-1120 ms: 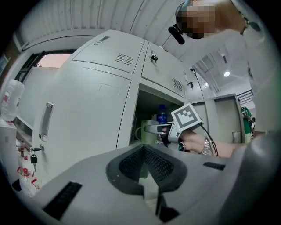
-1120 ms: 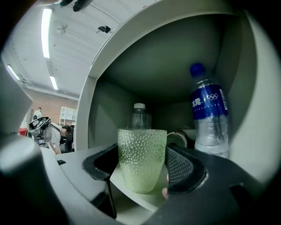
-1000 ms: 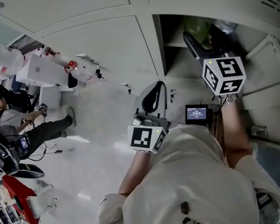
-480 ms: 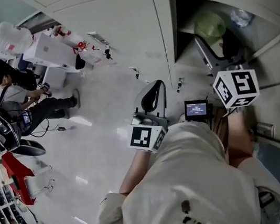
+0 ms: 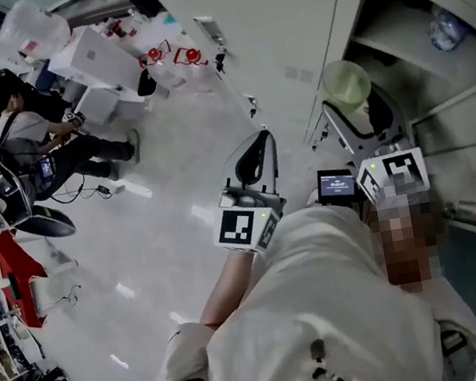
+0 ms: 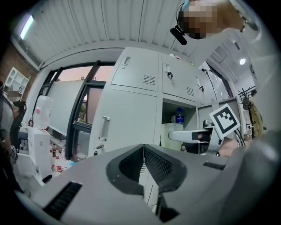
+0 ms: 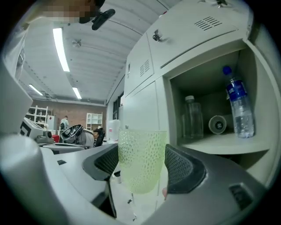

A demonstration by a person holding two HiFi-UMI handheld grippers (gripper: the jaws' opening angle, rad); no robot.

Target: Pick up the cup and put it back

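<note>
A pale green dimpled cup [image 7: 141, 158] stands upright between the jaws of my right gripper [image 7: 141, 169], which is shut on it. In the head view the cup [image 5: 345, 83] sits at the tip of the right gripper [image 5: 360, 110], out in front of the open locker compartment [image 5: 413, 20]. My left gripper [image 5: 254, 151] hangs lower left of it with nothing in it. In the left gripper view the left gripper [image 6: 143, 163] has its jaws pressed together. That view also shows the cup [image 6: 169, 137] to the right.
The open compartment's shelf [image 7: 210, 143] holds a blue-capped water bottle [image 7: 239, 103], a clear bottle [image 7: 191, 116] and a round roll [image 7: 217, 124]. Closed grey locker doors [image 5: 280, 6] stand to the left. A seated person [image 5: 30, 138] and white boxes [image 5: 98, 55] are across the floor.
The right gripper has drawn back from the compartment with the cup, towards the person. The head view has swung, so the lockers sit further right. The left gripper has barely moved.
</note>
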